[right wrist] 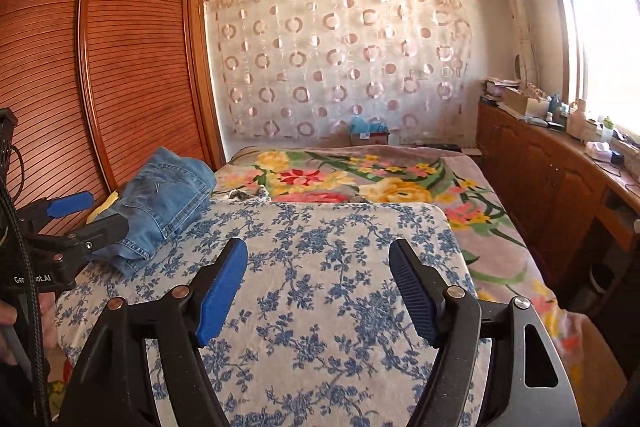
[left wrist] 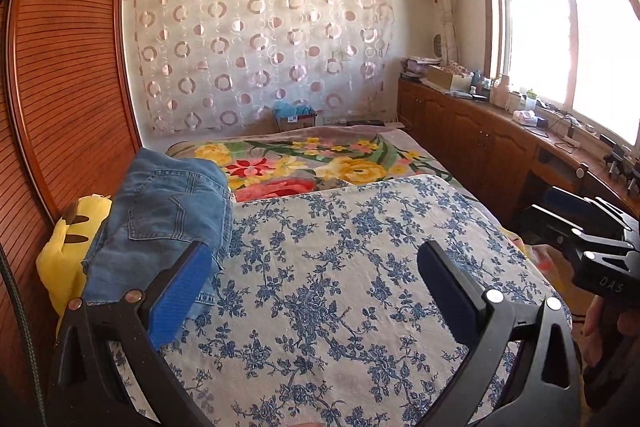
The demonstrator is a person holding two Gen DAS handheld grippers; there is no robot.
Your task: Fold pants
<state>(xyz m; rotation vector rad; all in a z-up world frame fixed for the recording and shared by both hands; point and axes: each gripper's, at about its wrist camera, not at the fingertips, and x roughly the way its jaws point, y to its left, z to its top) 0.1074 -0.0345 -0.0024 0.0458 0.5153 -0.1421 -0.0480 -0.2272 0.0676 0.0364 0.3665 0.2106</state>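
I am looking across the bed [right wrist: 500,211], most of it under a bright flowered blanket [right wrist: 360,183], with a white cloth printed in blue flowers [right wrist: 328,291] spread flat over the near end. The louvred wooden wardrobe [right wrist: 132,67] stands along the bed's left side. The folded jeans [right wrist: 164,203] sit in a thick stack at the far left corner of that blue-flowered cloth, partly resting on a yellow plush toy [left wrist: 66,243] wedged against the wardrobe. My left gripper [left wrist: 316,283] has its fingers spread wide with nothing between them; the jeans lie just beyond and beside its left blue pad [left wrist: 180,291], which overlaps the stack's near edge in the left wrist view, though I cannot tell whether it touches. My right gripper [right wrist: 320,291] also has its fingers spread apart, empty, over bare cloth, and the jeans lie well off to its left and farther up the bed.
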